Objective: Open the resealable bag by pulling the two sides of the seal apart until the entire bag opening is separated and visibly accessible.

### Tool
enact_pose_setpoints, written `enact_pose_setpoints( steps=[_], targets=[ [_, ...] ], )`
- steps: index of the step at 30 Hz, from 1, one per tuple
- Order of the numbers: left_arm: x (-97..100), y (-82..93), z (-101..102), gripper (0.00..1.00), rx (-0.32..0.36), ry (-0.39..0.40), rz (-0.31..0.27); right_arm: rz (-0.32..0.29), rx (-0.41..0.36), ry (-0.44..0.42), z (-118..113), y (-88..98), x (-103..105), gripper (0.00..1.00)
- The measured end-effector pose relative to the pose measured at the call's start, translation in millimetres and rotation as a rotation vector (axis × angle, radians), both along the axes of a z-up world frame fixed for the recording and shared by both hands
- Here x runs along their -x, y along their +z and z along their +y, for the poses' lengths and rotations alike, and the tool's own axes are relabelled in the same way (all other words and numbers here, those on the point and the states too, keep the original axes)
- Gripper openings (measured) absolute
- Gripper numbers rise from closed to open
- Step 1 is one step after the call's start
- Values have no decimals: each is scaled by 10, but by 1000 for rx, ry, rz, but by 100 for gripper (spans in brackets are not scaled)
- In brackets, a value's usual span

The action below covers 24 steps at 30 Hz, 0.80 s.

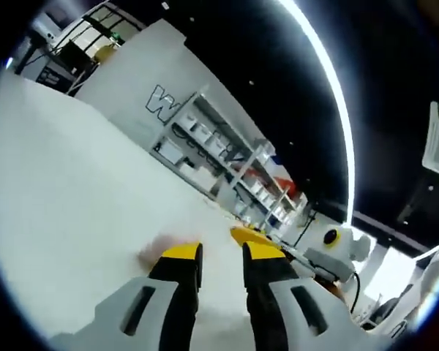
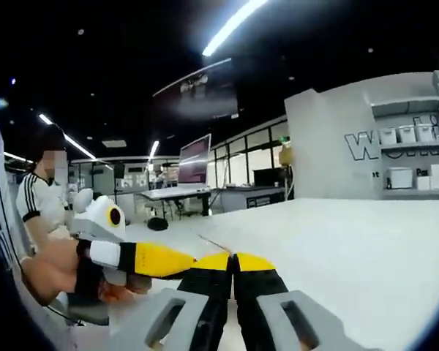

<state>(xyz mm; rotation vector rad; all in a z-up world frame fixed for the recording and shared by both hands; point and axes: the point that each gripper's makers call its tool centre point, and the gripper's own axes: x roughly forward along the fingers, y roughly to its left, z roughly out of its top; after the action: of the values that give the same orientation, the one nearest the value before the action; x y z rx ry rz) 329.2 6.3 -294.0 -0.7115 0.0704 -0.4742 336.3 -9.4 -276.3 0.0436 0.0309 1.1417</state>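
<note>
Spanning white table (image 2: 366, 248), storage shelves (image 1: 227, 157) beyond

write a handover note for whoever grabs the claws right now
Left claw: open, jaws apart, low over the white table.
Right claw: shut, close beside the left claw's tip. A thin clear strip rises from there, perhaps the bag's edge.
Done: cannot tell. The rest of the bag is too clear to make out, and no parted seal shows.
Left: find the seal, grip one side in each claw, pull apart along the whole opening.
</note>
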Motion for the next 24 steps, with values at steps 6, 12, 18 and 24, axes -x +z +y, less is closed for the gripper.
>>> enact_pose_setpoints(
  steps=[6, 12, 18, 24],
  targets=[
    [28, 61, 81, 19, 96, 21, -4, 11, -5, 12, 12, -29, 46, 0],
    [35, 59, 83, 18, 110, 24, 1, 8, 0, 27, 38, -52, 122, 0],
    [54, 55, 62, 17, 113, 21, 2, 14, 0, 31, 14, -73, 178, 0],
    [82, 66, 49, 16, 125, 14, 4, -24, 36, 24, 4, -92, 226, 0]
  ],
)
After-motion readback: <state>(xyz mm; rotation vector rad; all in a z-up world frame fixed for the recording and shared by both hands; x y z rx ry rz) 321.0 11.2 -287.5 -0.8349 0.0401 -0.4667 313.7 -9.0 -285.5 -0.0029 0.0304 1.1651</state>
